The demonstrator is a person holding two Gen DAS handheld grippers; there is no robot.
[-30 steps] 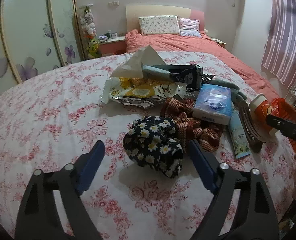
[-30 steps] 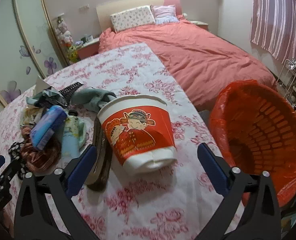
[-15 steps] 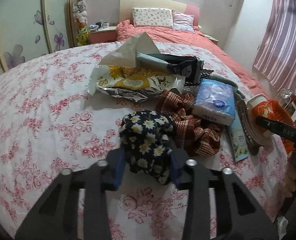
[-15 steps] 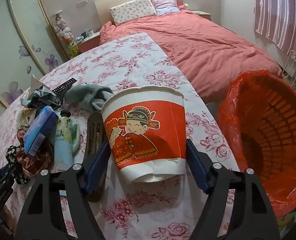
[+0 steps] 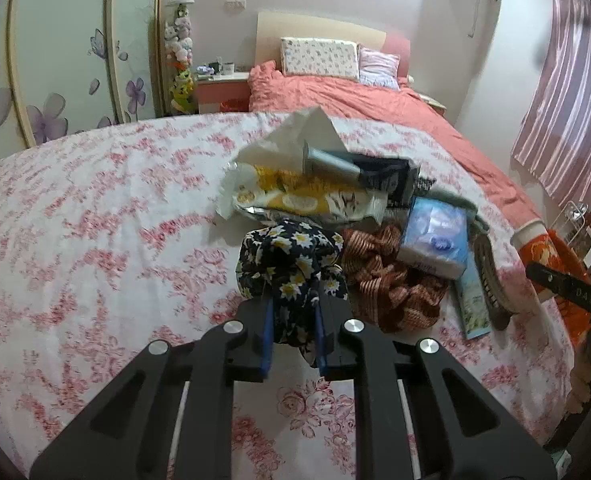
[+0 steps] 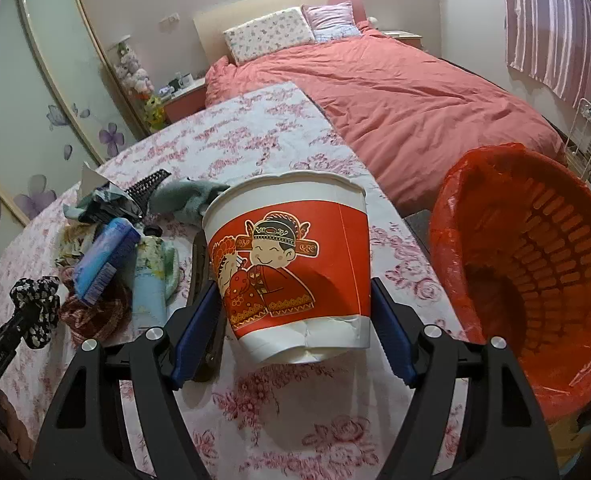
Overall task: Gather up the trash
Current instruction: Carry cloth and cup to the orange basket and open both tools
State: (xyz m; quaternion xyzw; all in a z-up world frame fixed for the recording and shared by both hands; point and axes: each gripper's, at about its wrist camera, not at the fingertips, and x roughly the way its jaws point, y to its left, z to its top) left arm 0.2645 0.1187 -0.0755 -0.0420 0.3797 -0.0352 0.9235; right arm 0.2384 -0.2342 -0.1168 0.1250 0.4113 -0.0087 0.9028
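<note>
While L gripper (image 5: 293,334) pinches daisy cloth (image 5: 289,264), R gripper (image 6: 295,330) clamps noodle cup (image 6: 291,268).

Right gripper (image 6: 295,320) jaws clamp paper cup (image 6: 291,264).

cup (image 6: 291,264) on table (image 6: 279,128), bin (image 6: 535,264) right
</note>
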